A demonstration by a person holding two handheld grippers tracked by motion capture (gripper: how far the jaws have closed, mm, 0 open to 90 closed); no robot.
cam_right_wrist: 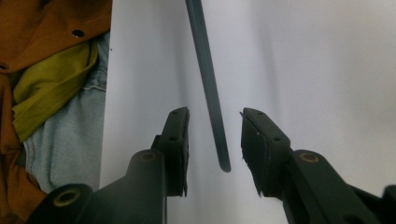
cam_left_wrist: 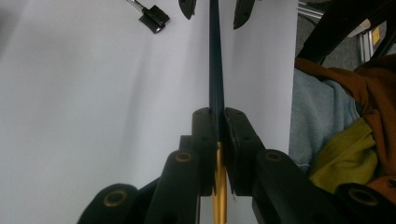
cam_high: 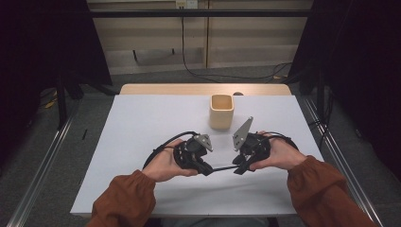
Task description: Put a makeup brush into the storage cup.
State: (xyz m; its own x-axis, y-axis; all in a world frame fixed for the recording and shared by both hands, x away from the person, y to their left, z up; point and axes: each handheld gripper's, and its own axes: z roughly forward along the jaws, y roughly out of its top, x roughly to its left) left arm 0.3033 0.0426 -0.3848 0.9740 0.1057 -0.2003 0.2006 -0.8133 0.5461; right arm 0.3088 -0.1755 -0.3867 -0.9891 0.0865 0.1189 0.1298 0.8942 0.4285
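A thin dark blue pen (cam_high: 222, 168) with a gold end runs level between my two grippers, just above the white table (cam_high: 142, 123). My left gripper (cam_high: 208, 170) is shut on it. In the left gripper view the jaws (cam_left_wrist: 218, 116) pinch the pen (cam_left_wrist: 215, 60), and its gold part shows below them. My right gripper (cam_high: 239, 167) is open. In the right gripper view the pen (cam_right_wrist: 208, 84) ends between the spread jaws of that gripper (cam_right_wrist: 215, 116), clear of both pads.
A square pale wooden cup (cam_high: 221, 111) stands upright behind the grippers, toward the table's far edge. A small black clip (cam_left_wrist: 154, 18) lies on the table. The person's lap and orange sleeve (cam_right_wrist: 51, 28) are at the near edge.
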